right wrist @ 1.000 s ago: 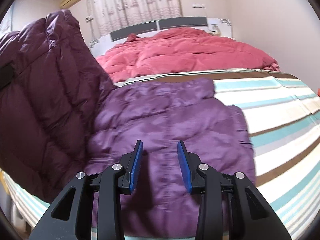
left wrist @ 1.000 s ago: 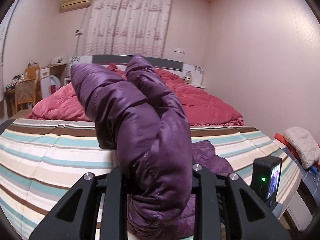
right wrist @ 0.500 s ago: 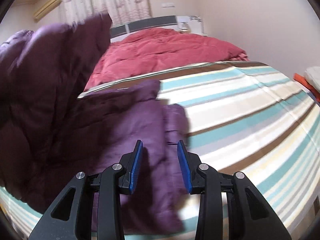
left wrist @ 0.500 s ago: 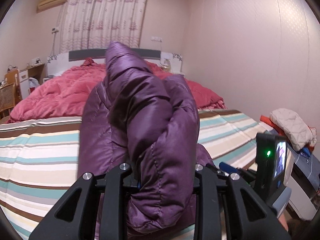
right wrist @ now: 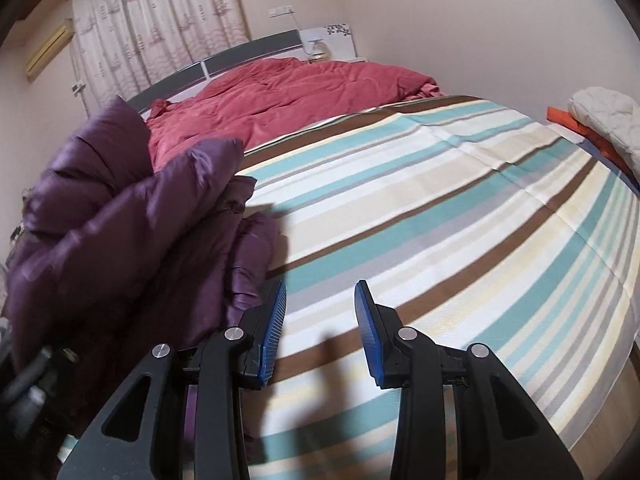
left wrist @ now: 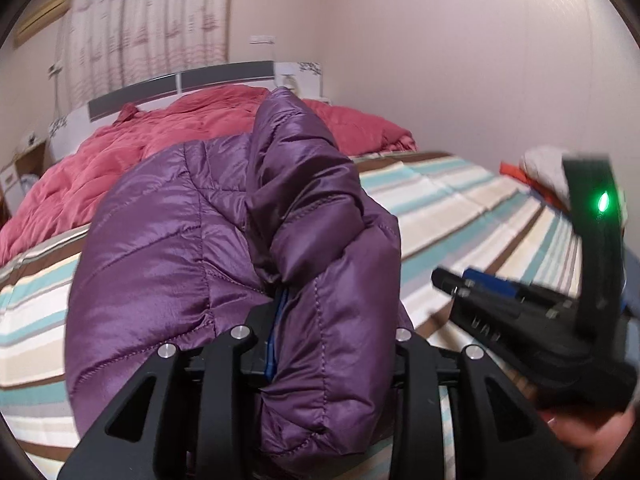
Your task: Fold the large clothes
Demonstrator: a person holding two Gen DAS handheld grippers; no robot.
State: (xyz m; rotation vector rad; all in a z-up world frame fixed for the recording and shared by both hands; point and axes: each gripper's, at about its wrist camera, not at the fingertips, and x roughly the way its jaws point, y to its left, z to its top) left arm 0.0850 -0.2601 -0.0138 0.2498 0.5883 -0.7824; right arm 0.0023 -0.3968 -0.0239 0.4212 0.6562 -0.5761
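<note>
A shiny purple puffer jacket [left wrist: 192, 264] is bunched up and fills most of the left wrist view. A thick fold of it sits between the fingers of my left gripper [left wrist: 338, 320], whose jaws are opening while the fabric still fills the gap. In the right wrist view the jacket [right wrist: 120, 240] is heaped at the left on the striped bed sheet [right wrist: 440, 220]. My right gripper [right wrist: 320, 308] is open above the bare sheet just right of the jacket's edge, with nothing between its blue pads [right wrist: 276, 320]. It also shows in the left wrist view as the right gripper [left wrist: 456, 280], held by a hand [left wrist: 592, 440].
A crumpled red duvet [right wrist: 300, 92] lies at the head of the bed in front of the headboard [right wrist: 240, 56] and curtain. A white quilted bundle on orange cloth [right wrist: 604, 120] sits off the bed's right side. The wall runs along the right.
The left gripper carried the jacket fold rightward and lower, over the rest of the jacket. The right gripper swung right, off the jacket and over bare striped sheet, and stayed open.
</note>
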